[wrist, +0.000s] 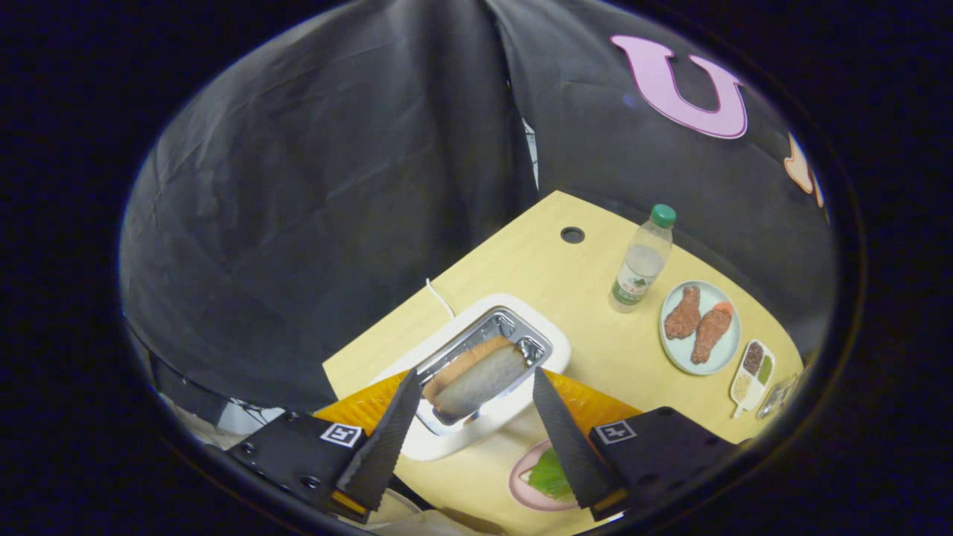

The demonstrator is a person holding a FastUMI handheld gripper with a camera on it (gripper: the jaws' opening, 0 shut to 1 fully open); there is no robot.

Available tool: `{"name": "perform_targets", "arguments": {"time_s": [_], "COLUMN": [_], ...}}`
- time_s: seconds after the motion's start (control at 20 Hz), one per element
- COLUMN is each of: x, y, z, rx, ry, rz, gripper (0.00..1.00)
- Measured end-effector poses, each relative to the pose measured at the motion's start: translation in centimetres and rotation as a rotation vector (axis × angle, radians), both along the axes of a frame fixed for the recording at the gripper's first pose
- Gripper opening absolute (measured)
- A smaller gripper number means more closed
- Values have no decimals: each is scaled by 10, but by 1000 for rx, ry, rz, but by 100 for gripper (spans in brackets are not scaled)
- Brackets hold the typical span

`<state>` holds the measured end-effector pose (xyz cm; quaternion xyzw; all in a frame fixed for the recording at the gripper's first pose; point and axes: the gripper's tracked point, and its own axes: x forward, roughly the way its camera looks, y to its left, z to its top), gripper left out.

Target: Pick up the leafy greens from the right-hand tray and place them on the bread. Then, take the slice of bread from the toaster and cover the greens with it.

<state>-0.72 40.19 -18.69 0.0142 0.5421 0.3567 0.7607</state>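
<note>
Bread slice stands in the toaster, between the wide-open, empty fingers.

From the toaster at centre, the gripper straddles the slot with nothing held; at 5 o'clock the greens lie on a pink plate, at 2 o'clock a bottle, at 3 o'clock a plate of chicken. Judging by this, the toast pickup is in hand; next, descend and pinch the slice's faces.
</note>
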Motion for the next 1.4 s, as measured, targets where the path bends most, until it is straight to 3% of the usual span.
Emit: {"name": "perform_targets", "arguments": {"time_s": [0.45, 0.75, 0.95, 1.05, 1.2, 1.4], "x": [-6, -23, -24, -25, -14, -8], "y": [15, 11, 2, 1, -7, -26], "z": [-36, -40, -35, -30, -13, 5], "rx": [-81, -106, -99, -75, -20, 62], "ry": [66, 94, 101, 102, 102, 106], "rz": [10, 45, 26, 17, -67, -146], "gripper": [97, 51, 20, 20, 5, 5]}}
